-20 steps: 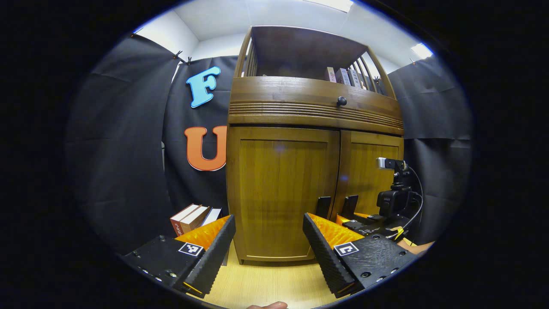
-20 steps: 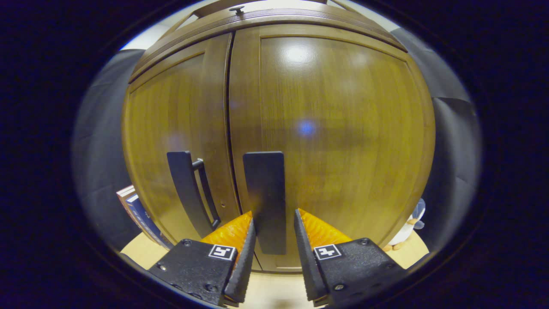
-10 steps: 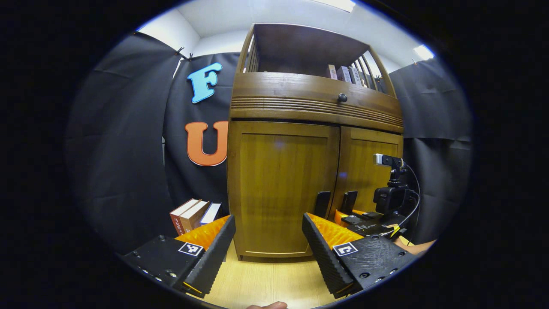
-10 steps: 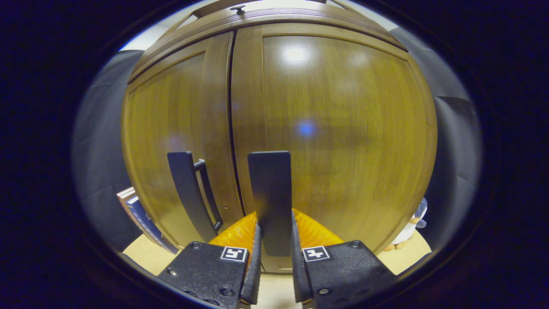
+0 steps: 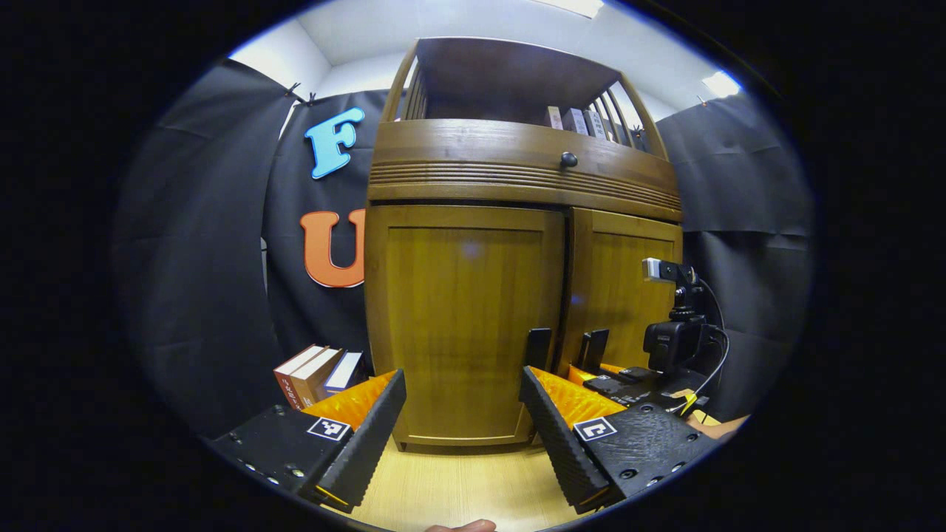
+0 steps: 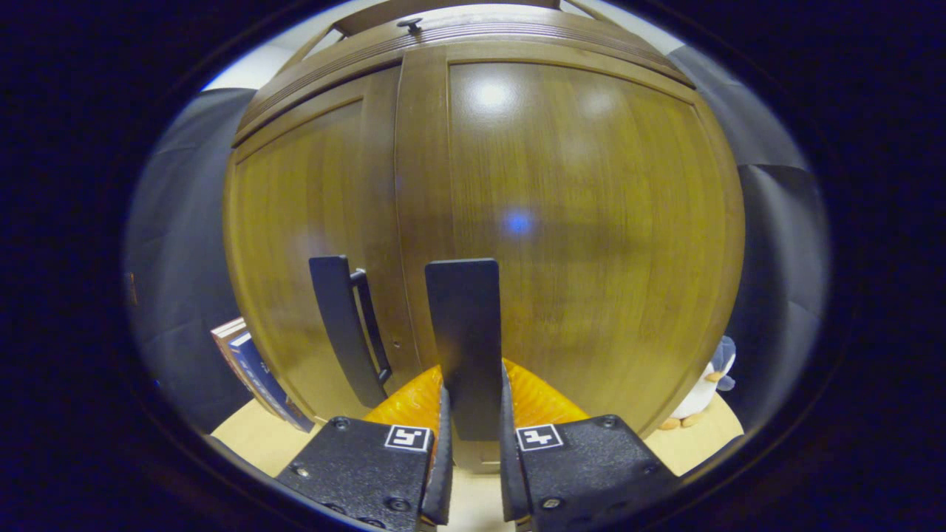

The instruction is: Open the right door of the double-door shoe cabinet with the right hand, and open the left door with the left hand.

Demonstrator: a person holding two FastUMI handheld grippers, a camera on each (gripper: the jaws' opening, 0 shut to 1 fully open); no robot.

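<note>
While clamped: right gripper (image 6: 473,473) on right handle (image 6: 464,340)

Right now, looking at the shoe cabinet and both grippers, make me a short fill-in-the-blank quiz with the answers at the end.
1. The right gripper is shut on the ____ door handle.
2. The left gripper is ____, back from the cabinet.
3. A stack of ____ stands on the floor left of the cabinet.
4. The left door handle is held by ____ gripper.

Answers: right; open; books; neither

Draped recording booth: black cloth walls (image 5: 199,258), wooden shoe cabinet (image 5: 473,310), books (image 5: 310,369).
</note>
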